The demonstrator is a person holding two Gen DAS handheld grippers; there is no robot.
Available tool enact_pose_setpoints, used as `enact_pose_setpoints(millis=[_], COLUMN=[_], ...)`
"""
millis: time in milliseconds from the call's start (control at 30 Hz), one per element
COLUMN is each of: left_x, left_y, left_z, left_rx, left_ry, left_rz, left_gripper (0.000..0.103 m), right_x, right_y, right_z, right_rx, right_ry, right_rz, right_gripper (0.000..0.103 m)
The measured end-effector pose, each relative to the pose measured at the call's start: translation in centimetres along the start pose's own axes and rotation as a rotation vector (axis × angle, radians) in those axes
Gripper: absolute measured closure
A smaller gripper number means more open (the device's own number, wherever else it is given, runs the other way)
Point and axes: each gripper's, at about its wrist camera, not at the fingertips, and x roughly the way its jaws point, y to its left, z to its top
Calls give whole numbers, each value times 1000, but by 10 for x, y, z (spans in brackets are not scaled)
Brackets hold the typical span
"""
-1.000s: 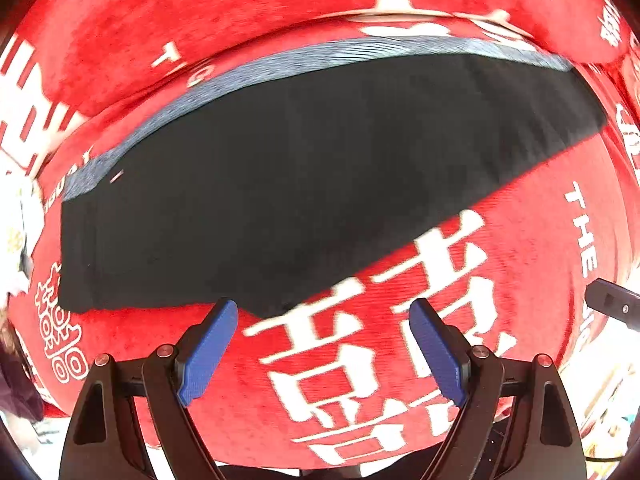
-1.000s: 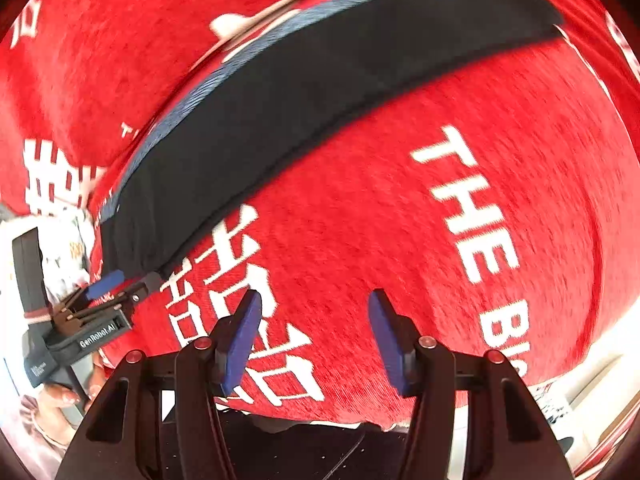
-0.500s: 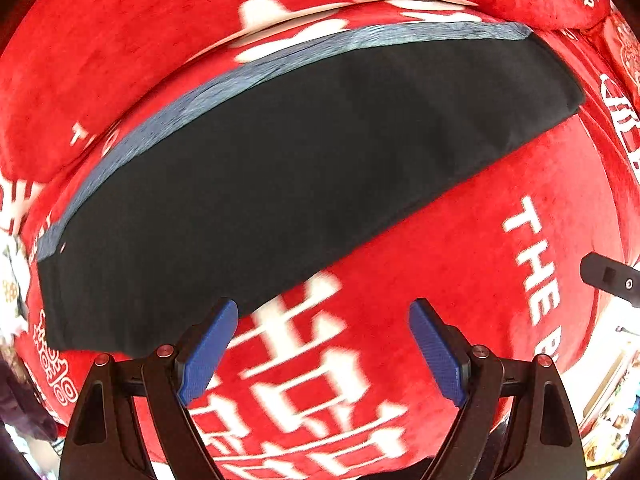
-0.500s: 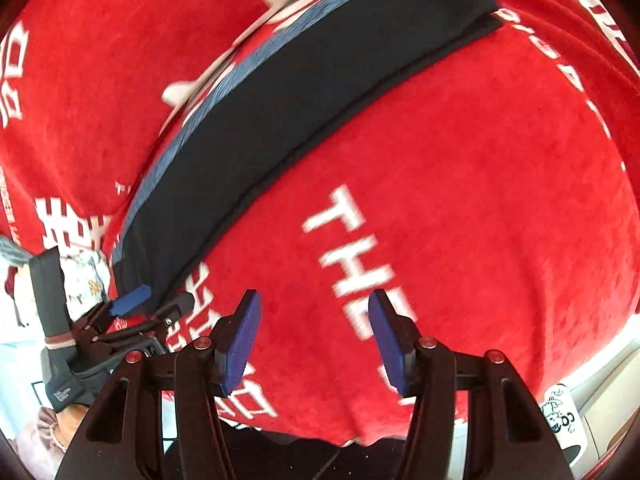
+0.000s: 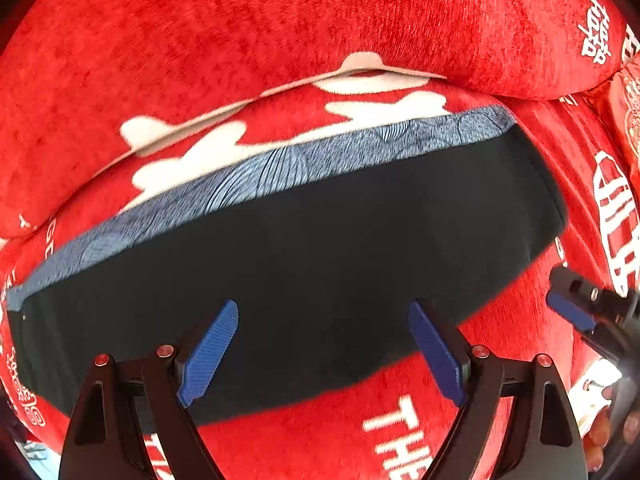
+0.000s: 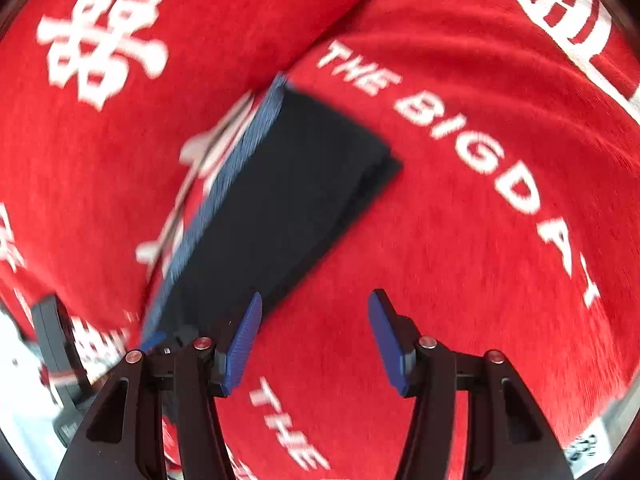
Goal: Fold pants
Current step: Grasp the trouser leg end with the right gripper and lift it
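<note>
Black pants (image 5: 320, 264), folded into a long strip with a blue patterned band along the far edge, lie flat on a red blanket (image 5: 240, 40) with white letters. The left gripper (image 5: 324, 344) hovers over the strip's near edge in the lower middle of its frame, jaws wide apart and holding nothing. The right gripper (image 6: 316, 336) hangs beside the strip's end, jaws also wide apart and empty; the pants (image 6: 280, 208) run to the upper left of it.
</note>
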Motion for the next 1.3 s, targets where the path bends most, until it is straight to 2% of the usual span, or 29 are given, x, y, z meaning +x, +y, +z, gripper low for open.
enact_pose_setpoints(millis=[100, 167, 200, 233, 333, 467, 600, 667, 700, 733, 933, 1033, 1200, 1267, 1300], left_x=[14, 16, 17, 16, 22, 35, 35, 35, 36, 37, 34, 34, 30, 21, 16], left_y=[-2, -4, -6, -7, -10, -9, -7, -7, -8, -9, -6, -6, -5, -2, -1], left_z=[5, 5, 1, 1, 0, -4, -4, -3, -2, -1, -4, -6, -9, 0, 8], left_rx=[-2, 3, 8, 14, 23, 7, 9, 10, 10, 10, 8, 9, 13, -1, -12], left_ry=[22, 13, 1, -10, -12, -14, -19, -17, -16, -16, -16, -25, -38, -77, -108], left_rz=[19, 32, 38, 43, 50, 34, 28, 31, 32, 33, 27, 24, 20, 31, 43], left_gripper=[14, 14, 14, 14, 14, 14, 14, 14, 14, 14, 14, 14, 14, 14, 14], right_x=[10, 15, 15, 15, 10, 4, -2, 0, 0, 1, 18, 26, 46, 54, 56], right_y=[-6, -5, -5, -4, -6, -34, -45, -43, -43, -42, -41, -40, -21, -15, -14], right_z=[18, 28, 31, 33, 30, 19, 12, 12, 12, 13, 17, 22, 33, 36, 37], right_rx=[48, 52, 51, 51, 39, 113, 129, 127, 128, 128, 125, 121, 76, 96, 101], right_ry=[-26, -47, -53, -62, -78, -66, -37, -37, -45, -48, -34, -69, -119, -80, -60], right_rz=[41, 55, 47, 50, 47, 51, 103, 119, 137, 151, 205, 255, 286, 272, 280], right_gripper=[45, 68, 91, 96, 96, 96, 89, 74, 62, 59, 59, 58, 57, 67, 89])
